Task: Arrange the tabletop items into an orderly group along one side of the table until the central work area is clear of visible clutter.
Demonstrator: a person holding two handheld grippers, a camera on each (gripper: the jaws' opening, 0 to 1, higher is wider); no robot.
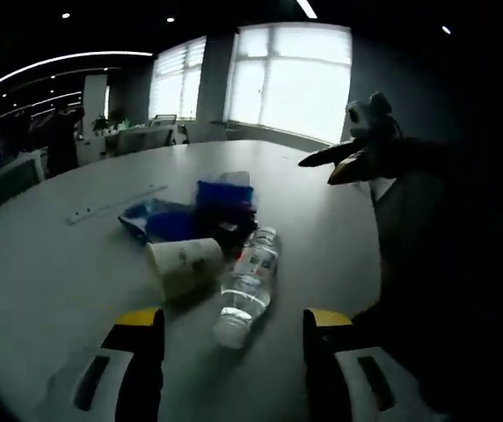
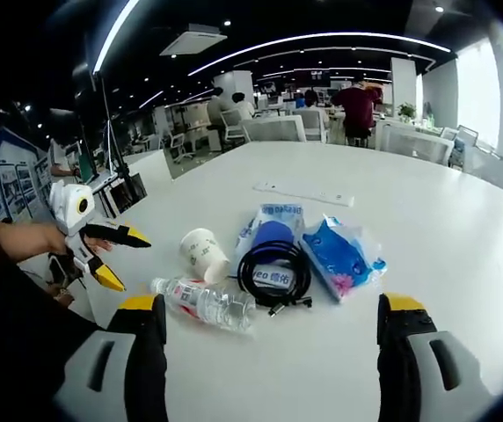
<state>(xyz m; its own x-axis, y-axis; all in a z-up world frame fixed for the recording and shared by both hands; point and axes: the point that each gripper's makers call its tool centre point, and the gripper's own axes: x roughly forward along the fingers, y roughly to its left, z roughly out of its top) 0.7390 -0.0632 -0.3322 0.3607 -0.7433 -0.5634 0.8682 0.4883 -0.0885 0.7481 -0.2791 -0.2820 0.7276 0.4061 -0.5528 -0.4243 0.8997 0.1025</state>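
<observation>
Now, left gripper [image 1: 232,352]: jaws wide apart, empty.
Right gripper [image 2: 272,338]: jaws wide apart, empty.
Bottle [image 2: 204,303]: lying at 8 o'clock of cable coil [image 2: 273,268].
Cup [image 2: 204,254]: tipped over on tabletop [image 2: 427,202].

Clear plastic bottle [image 2: 204,303] on its side on white counter [image 2: 462,237], cap end toward paper cup [image 2: 204,254]. Cup tipped over, mouth facing up-left in right gripper view, just beside bottle. Coiled black cable [image 2: 273,268] resting on blue-white packet [image 2: 269,230]. Blue tissue pack [image 2: 344,256] beside it, touching. Flat white strip [image 2: 304,193] lying apart, farther back.
</observation>
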